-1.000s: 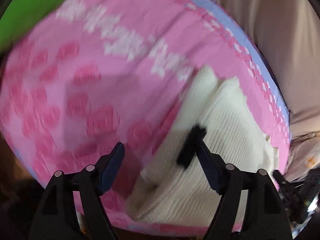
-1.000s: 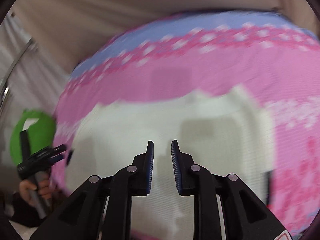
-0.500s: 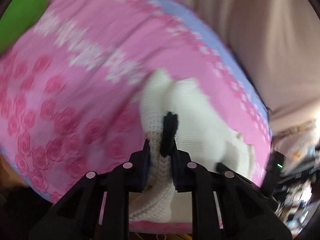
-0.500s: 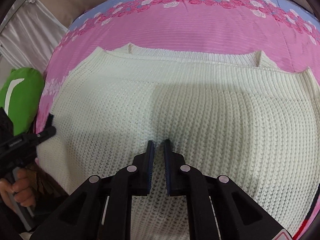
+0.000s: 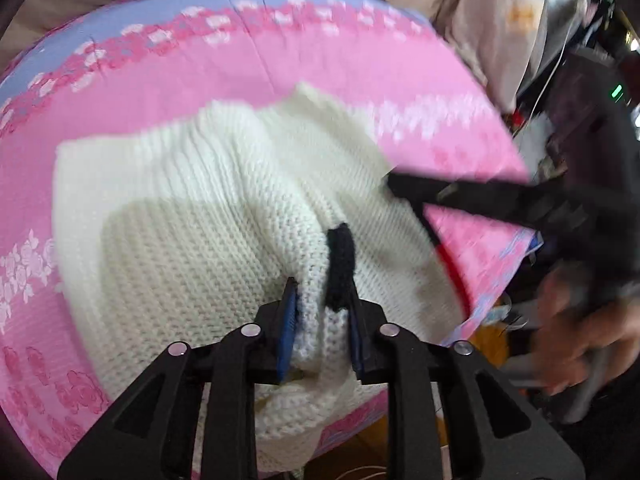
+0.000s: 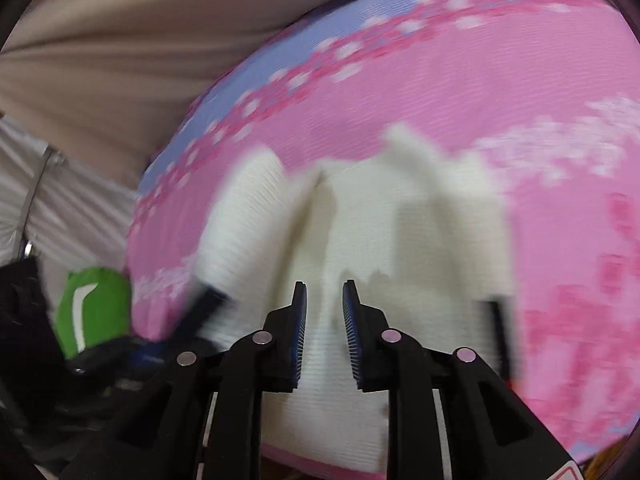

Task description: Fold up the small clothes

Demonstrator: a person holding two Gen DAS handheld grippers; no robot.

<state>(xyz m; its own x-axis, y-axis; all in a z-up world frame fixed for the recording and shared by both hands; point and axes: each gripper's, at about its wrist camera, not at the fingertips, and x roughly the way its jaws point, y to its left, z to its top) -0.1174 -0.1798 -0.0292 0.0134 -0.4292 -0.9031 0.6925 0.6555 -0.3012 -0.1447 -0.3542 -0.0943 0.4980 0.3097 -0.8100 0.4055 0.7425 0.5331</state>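
A cream knit sweater (image 5: 192, 248) lies on a pink rose-patterned sheet (image 5: 320, 64), its left part folded over toward the right. My left gripper (image 5: 320, 292) has a bunched fold of the sweater with a black trim (image 5: 340, 264) between its pads, and its jaws are opening. In the right wrist view the sweater (image 6: 400, 240) is blurred under my right gripper (image 6: 324, 292), whose jaws are opening with nothing pinched between them. The right gripper (image 5: 400, 186) also shows at the sweater's right edge, and the left gripper (image 6: 208, 300) shows blurred at the sweater's left edge.
A green object (image 6: 92, 308) sits beyond the sheet's left side. Beige fabric (image 6: 120, 40) rises behind the sheet (image 6: 440, 80). A hand (image 5: 580, 340) holds the right gripper's handle, with dark clutter (image 5: 580, 80) behind it. The sheet's near edge drops off close under both grippers.
The left gripper closed on the sweater's black-trimmed edge and carried it right, folding the knit over itself. The right gripper, closed onto the knit half a second ago, now stands apart and has shifted.
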